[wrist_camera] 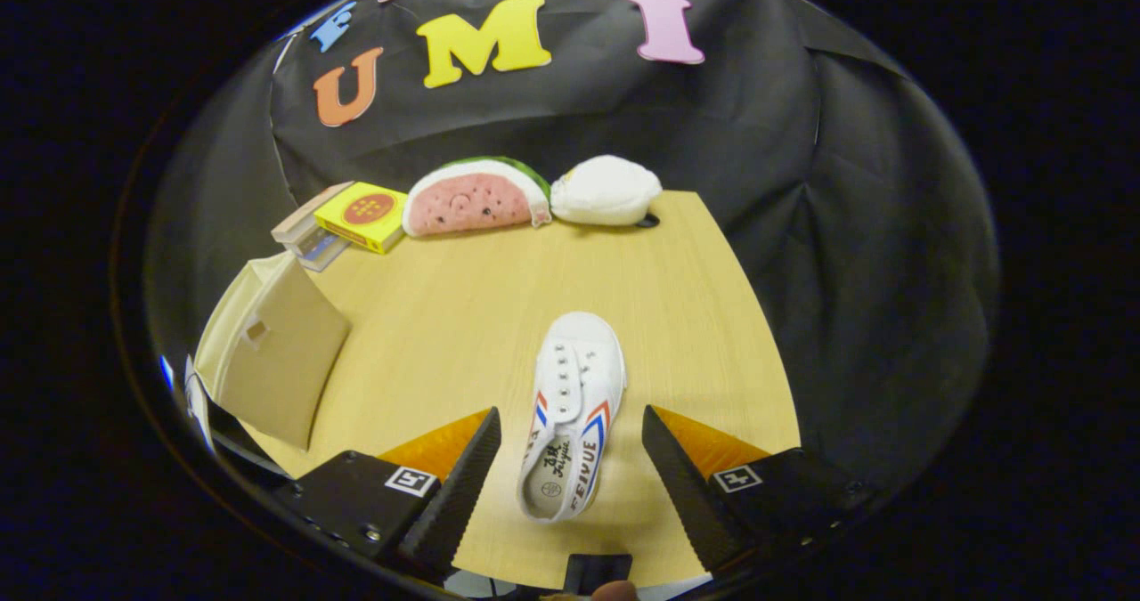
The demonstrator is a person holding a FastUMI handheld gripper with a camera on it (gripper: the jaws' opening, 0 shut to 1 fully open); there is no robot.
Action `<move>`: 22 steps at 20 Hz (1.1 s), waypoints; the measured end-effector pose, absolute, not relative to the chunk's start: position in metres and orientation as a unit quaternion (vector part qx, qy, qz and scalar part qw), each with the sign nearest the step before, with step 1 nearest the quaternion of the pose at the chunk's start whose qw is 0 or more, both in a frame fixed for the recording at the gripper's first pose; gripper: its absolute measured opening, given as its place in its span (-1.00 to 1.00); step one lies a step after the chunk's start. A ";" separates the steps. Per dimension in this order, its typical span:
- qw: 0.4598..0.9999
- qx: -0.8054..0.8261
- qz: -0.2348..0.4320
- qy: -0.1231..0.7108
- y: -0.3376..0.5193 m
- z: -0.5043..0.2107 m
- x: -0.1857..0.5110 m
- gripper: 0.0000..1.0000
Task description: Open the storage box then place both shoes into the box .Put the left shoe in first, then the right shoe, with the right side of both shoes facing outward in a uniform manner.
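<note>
A small white canvas shoe (573, 410) with red and blue side stripes lies upright on the wooden table (445, 316), toe pointing away from me. Its heel end sits between my two fingers, and the toe reaches beyond them. My gripper (570, 463) is open, with a gap on each side of the shoe and neither finger touching it. The beige storage box (272, 361) stands to the left of the fingers, its lid swung up and open. I cannot see inside the box.
Along the far table edge sit a watermelon-slice plush (476, 198), a white plush (606, 191), and a yellow box (363, 215) on a flat case. The table's right edge runs close past the right finger.
</note>
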State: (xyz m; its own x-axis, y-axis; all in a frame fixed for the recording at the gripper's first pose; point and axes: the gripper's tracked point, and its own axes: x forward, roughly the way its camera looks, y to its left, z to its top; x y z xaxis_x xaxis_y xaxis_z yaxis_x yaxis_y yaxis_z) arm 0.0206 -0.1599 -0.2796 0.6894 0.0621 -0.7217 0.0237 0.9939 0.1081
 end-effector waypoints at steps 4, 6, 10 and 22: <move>0.893 0.079 -0.004 0.443 -0.175 -0.322 0.029 0.93; 0.884 0.089 0.000 0.458 -0.177 -0.332 0.034 0.93; 0.870 0.086 0.022 0.484 -0.174 -0.352 0.046 0.86; 0.836 0.183 0.026 0.517 -0.162 -0.347 0.048 -0.99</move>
